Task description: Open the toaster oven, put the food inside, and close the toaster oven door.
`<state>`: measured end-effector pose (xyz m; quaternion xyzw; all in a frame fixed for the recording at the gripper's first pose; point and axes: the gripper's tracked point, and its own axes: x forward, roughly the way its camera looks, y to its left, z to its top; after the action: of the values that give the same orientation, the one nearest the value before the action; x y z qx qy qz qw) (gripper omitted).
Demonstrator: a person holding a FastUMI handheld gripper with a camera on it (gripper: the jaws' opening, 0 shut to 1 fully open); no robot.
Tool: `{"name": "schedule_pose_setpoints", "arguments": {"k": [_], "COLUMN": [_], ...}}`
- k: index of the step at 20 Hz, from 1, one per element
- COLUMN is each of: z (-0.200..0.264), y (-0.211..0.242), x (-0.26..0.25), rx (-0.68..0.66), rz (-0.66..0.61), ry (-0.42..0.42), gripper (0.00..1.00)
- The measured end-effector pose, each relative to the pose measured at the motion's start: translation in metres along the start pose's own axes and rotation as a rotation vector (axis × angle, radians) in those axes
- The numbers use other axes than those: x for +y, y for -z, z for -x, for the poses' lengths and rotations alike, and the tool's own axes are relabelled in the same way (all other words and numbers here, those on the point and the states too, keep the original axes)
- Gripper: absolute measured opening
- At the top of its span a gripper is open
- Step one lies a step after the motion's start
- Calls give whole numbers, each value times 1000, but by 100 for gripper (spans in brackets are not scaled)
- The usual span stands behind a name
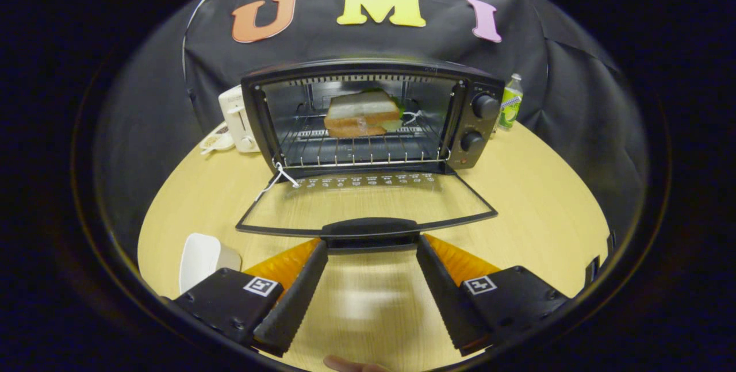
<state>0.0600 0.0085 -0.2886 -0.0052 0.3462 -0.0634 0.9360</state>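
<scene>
A black toaster oven [368, 113] stands on the round wooden table [540, 211] with its glass door [368, 202] folded down flat toward me. A sandwich [362, 114] lies on the wire rack [356, 148] inside the oven. The door's black handle [370, 229] runs along its near edge. My gripper [371, 244] is open, its fingertips just under and on either side of that handle, with nothing pressed between them. A white string [276, 179] hangs from the door's left hinge corner.
A white toaster [237, 119] and a small white dish [217, 141] sit left of the oven. A bottle with a green label [510, 103] stands to its right. A white plate [201, 258] lies near my left finger. A fingertip [351, 365] shows below.
</scene>
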Motion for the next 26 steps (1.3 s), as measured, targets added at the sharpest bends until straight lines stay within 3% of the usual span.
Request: {"name": "schedule_pose_setpoints", "arguments": {"k": [8, 13, 20, 26], "z": [2, 8, 17, 17], "y": [-3, -20, -65, -110], "x": [2, 4, 6, 4], "rx": [-17, -61, -220, -387], "rz": [-32, -95, -172, -93], "ry": [-2, -49, -80, -37], "gripper": [100, 100, 100, 100]}}
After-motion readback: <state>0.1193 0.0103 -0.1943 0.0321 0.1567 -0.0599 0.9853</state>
